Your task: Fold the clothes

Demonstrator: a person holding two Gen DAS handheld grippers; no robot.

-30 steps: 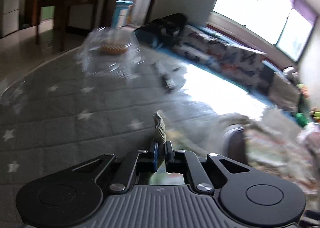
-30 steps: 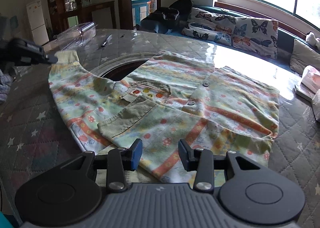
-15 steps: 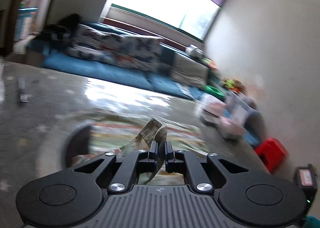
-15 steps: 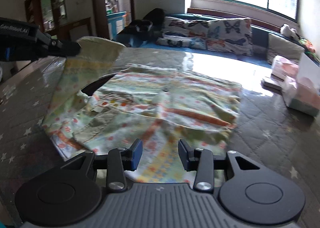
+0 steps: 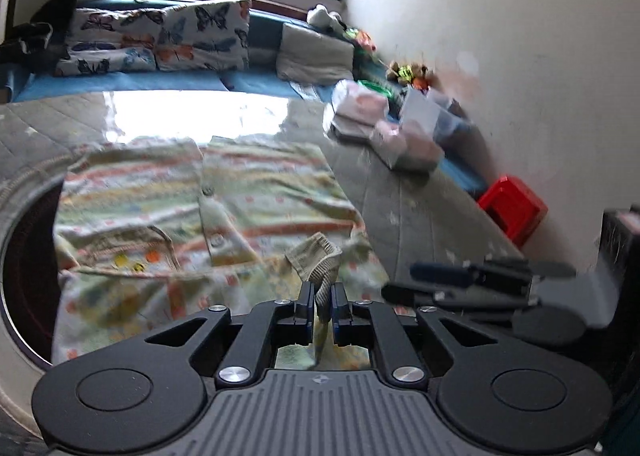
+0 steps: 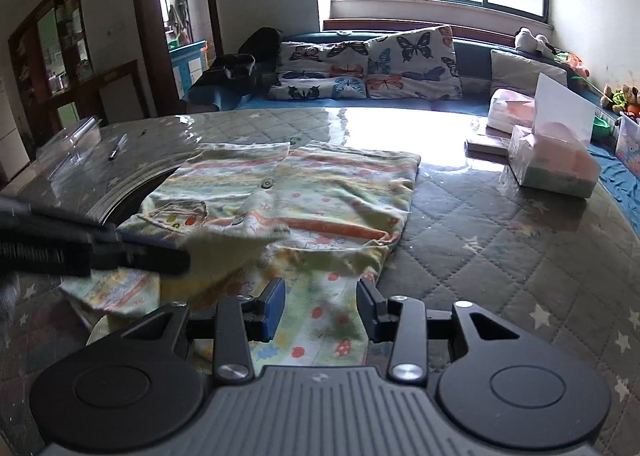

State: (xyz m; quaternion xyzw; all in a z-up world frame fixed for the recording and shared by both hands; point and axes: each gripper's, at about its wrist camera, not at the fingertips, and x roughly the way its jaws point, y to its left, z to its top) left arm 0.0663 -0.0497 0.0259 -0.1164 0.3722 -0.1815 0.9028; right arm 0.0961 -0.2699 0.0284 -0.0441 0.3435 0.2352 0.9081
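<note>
Ahead and to the right of my right gripper (image 6: 320, 306), a clear tissue box (image 6: 554, 159) holds what looks like pink tissues, though glare blurs it. A clear plastic container (image 6: 68, 141) sits far off to its left. The shirt (image 6: 312, 191), pale with orange stripes and small prints, lies buttoned on the quilted table (image 6: 500, 240) directly ahead of both grippers. My left gripper (image 5: 322, 306) pinches the ribbed sleeve cuff (image 5: 318, 256) over the shirt's body, its jaws just easing apart slightly. My right gripper's jaws stand apart above the hem, holding nothing.
</note>
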